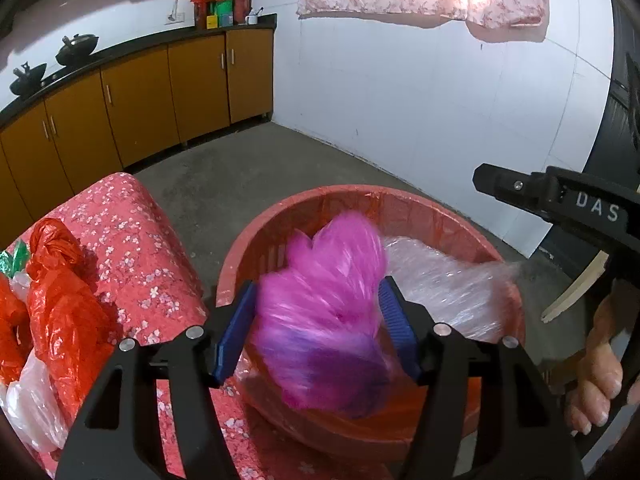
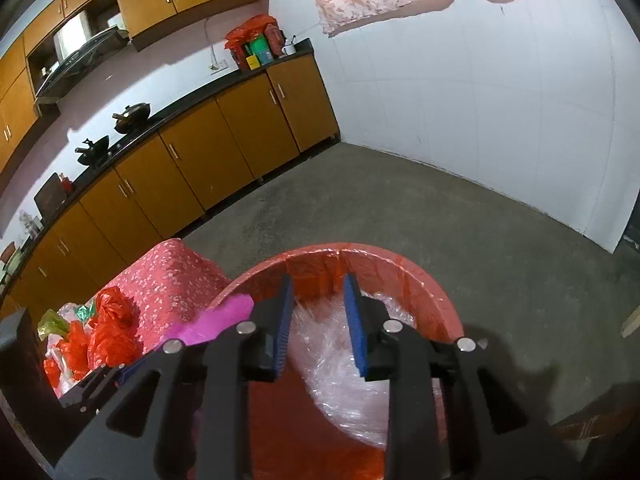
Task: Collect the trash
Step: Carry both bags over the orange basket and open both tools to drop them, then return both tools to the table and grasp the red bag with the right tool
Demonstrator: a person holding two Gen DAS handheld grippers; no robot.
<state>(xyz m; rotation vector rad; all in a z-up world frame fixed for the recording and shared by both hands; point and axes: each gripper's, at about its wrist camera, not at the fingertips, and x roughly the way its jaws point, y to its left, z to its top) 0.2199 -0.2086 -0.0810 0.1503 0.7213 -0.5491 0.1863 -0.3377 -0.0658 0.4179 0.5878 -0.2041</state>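
Note:
A red bin (image 1: 400, 196) lined with a red bag stands on the floor beside the table; it also shows in the right wrist view (image 2: 424, 276). My left gripper (image 1: 318, 312) is open above the bin, and a blurred magenta plastic bag (image 1: 324, 320) lies between its blue pads, seemingly dropping. A clear plastic wrap (image 1: 448, 292) lies in the bin, also seen in the right wrist view (image 2: 332, 356). My right gripper (image 2: 318, 312) is open and empty just above that wrap. The magenta bag (image 2: 216, 324) shows at its left.
A table with a red flowered cloth (image 1: 136, 256) stands left of the bin and carries red plastic bags (image 1: 60, 304), a white bag (image 1: 32, 404) and a green scrap (image 1: 16, 258). Orange cabinets (image 1: 136, 96) line the far wall. A grey floor (image 2: 440, 208) lies beyond.

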